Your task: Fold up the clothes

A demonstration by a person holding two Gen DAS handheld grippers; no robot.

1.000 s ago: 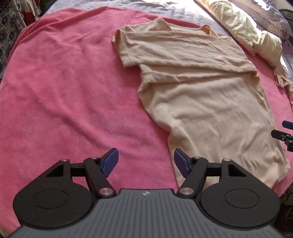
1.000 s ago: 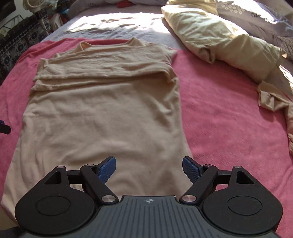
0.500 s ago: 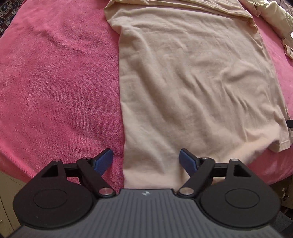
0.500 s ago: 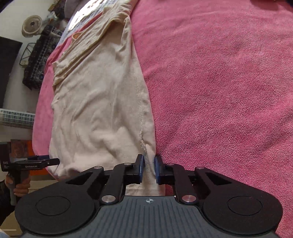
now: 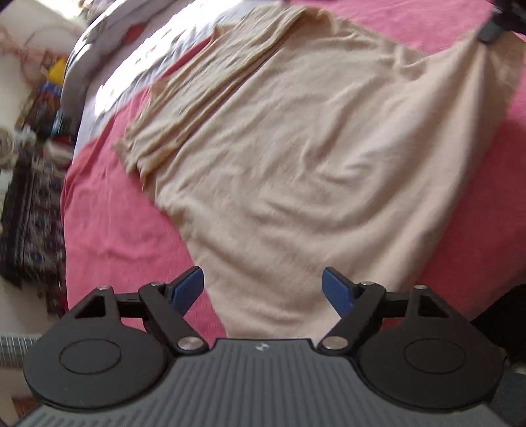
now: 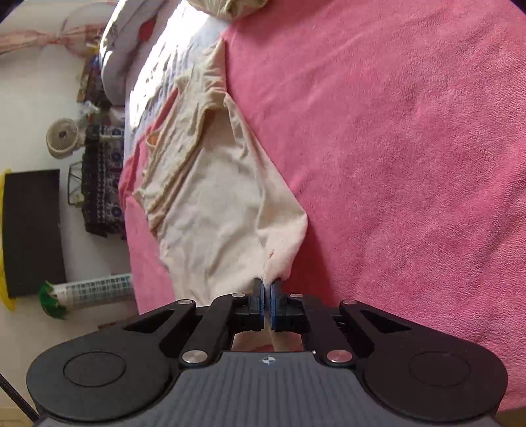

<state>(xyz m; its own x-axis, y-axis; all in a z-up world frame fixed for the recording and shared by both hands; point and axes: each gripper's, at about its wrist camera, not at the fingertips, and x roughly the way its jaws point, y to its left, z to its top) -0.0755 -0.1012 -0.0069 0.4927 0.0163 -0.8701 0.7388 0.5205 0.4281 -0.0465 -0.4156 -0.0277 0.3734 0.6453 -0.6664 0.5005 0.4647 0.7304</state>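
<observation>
We see a beige T-shirt [image 5: 305, 157] spread flat on a pink blanket [image 5: 115, 223] covering a bed. Its sleeves are folded in across the chest, leaving a band of pleats near the collar end.

Left hand-held gripper [image 5: 263, 289]: jaws spread wide, just been opening further, blue pads [image 5: 187, 287] apart and pressing on nothing. It hovers over the shirt's near hem corner; cloth lies below the gap, not pinched. Left wrist view is motion-blurred.

Right hand-held gripper [image 6: 267, 294]: jaws pressed together, pinching the other hem corner of the T-shirt [image 6: 213, 210]. The fabric bunches into a small peak at the pads and is drawn up slightly off the pink blanket [image 6: 411, 147]. From the left wrist view, this gripper's dark tip [image 5: 493, 28] shows at the top right edge, with the shirt corner pulled taut toward it.

Beyond the blanket: a pale grey sheet [image 6: 177, 49] in bright sun and a cream pillow [image 6: 230, 6]. Beside the bed stand a small white fan [image 6: 62, 138] and a patterned cloth [image 6: 102, 177] draped over furniture.
</observation>
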